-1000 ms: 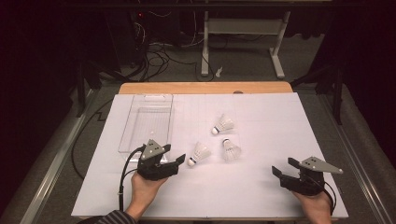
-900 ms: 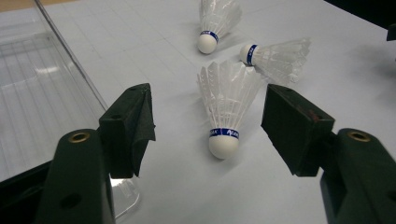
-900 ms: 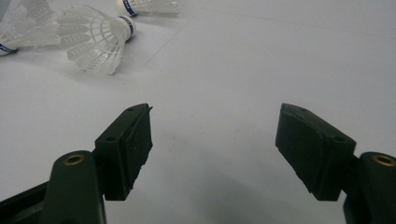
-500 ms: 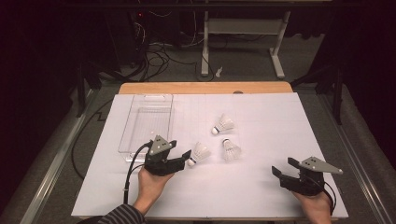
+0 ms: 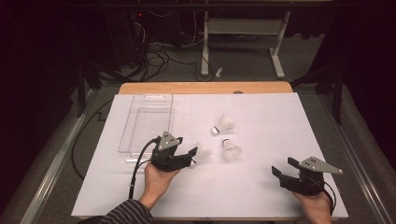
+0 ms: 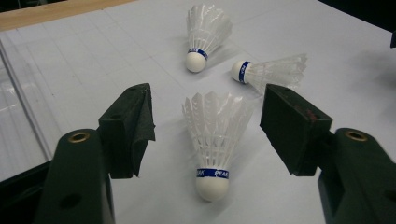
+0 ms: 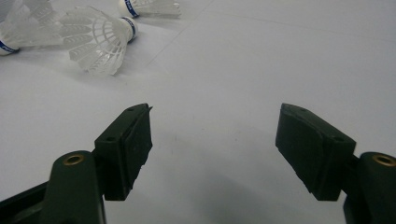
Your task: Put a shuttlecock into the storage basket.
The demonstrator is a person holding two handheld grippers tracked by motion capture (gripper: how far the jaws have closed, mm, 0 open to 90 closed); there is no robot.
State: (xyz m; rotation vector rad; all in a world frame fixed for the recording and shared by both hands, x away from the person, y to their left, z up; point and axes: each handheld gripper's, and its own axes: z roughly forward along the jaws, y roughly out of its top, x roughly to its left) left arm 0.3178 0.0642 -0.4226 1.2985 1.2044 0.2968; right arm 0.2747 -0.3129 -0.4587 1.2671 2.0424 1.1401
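You had the left gripper (image 6: 208,135) jaws spread wide around the nearest white feathered shuttlecock (image 6: 212,140), lying loose on the white table sheet (image 5: 261,186). Squeeze gently, those feathers probably crush easily. Right gripper (image 7: 212,140) sat open, empty.

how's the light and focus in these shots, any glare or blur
High view: white table cover evenly lit, room behind nearly black, faint sheen on the clear tray. Left gripper view: the nearest shuttlecock is sharp between the open left tongs, which look soft. Right gripper view: dimmer and greyer, right tongs slightly blurred.
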